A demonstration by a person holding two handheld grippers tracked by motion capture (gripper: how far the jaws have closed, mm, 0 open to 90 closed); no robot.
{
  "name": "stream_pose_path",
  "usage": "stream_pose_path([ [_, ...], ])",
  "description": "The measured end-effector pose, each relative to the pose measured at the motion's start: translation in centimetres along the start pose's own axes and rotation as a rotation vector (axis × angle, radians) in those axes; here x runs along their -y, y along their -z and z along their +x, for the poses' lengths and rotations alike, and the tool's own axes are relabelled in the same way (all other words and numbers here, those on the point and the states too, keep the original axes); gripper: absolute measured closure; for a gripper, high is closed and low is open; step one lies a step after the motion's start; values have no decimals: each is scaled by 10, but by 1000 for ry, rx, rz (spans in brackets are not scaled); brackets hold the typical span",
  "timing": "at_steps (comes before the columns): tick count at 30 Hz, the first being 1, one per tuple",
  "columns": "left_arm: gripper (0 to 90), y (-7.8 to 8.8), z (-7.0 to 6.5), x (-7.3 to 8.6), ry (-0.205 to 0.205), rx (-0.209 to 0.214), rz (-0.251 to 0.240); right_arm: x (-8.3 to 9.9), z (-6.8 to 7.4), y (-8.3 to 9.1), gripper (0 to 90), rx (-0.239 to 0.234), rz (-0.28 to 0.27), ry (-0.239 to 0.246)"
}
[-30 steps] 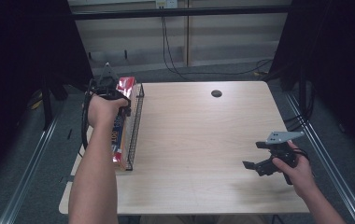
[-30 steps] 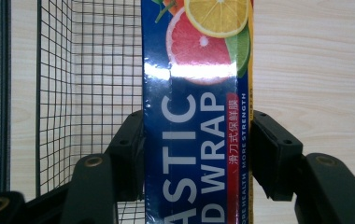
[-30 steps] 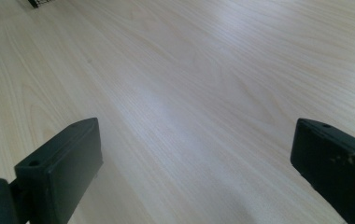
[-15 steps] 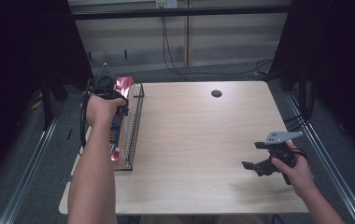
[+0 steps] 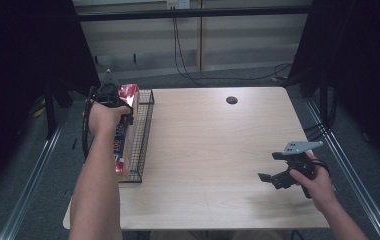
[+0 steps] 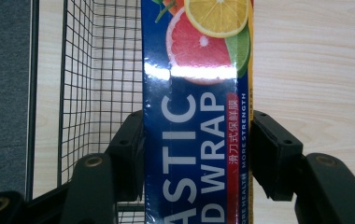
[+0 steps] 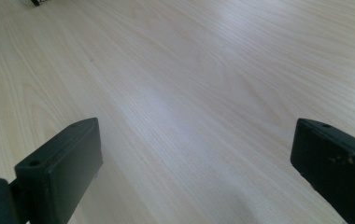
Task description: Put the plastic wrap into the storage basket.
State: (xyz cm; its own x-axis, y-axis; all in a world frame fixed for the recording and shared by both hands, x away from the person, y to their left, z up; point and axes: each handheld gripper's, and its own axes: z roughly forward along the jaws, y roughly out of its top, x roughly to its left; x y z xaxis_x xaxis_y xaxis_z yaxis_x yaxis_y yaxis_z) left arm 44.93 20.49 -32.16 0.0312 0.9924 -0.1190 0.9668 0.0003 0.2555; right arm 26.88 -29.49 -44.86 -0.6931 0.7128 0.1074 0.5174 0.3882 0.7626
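Left gripper [image 6: 196,158] pinches the plastic wrap box [image 6: 196,116] across its width, long axis along the wire basket [image 6: 101,70]; right gripper [image 7: 194,172] idle, jaws spread.

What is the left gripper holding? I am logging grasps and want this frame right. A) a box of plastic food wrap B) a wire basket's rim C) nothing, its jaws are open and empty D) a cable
A: in the left gripper view the left gripper has its two black jaws pressed against both sides of the blue plastic wrap box, above the wire basket.
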Motion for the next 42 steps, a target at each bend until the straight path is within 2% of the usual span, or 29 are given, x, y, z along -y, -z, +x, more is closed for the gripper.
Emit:
stream_pose_path([
  [10, 439, -10, 6, -3, 3, 15, 1, 0, 1, 0, 18, 3, -2, -4],
  [15, 439, -17, 9, -3, 11, 6, 9, -1, 1, 0, 18, 3, -6, -3],
  [17, 439, -19, 11, -3, 2, -2, 13, -1, 1, 0, 17, -4, -8, -4],
  [21, 439, -24, 13, -3, 16, -1, 8, -1, 0, 0, 17, 2, -5, 0],
  [22, 439, -25, 14, -4, 7, -3, 10, -1, 0, 0, 17, 1, -4, -1],
  [25, 439, -28, 15, -4, 17, 4, 17, -1, 0, 0, 17, 2, -5, -3],
  [30, 439, -33, 18, -4, 9, 0, 16, -1, 0, 0, 17, 5, -4, -5],
  [39, 438, -41, 20, -4, 17, -6, 17, -2, 1, -1, 18, 2, -6, -2],
  [42, 438, -46, 21, -5, 15, -1, 30, -2, 1, 0, 18, 2, -6, -3],
])
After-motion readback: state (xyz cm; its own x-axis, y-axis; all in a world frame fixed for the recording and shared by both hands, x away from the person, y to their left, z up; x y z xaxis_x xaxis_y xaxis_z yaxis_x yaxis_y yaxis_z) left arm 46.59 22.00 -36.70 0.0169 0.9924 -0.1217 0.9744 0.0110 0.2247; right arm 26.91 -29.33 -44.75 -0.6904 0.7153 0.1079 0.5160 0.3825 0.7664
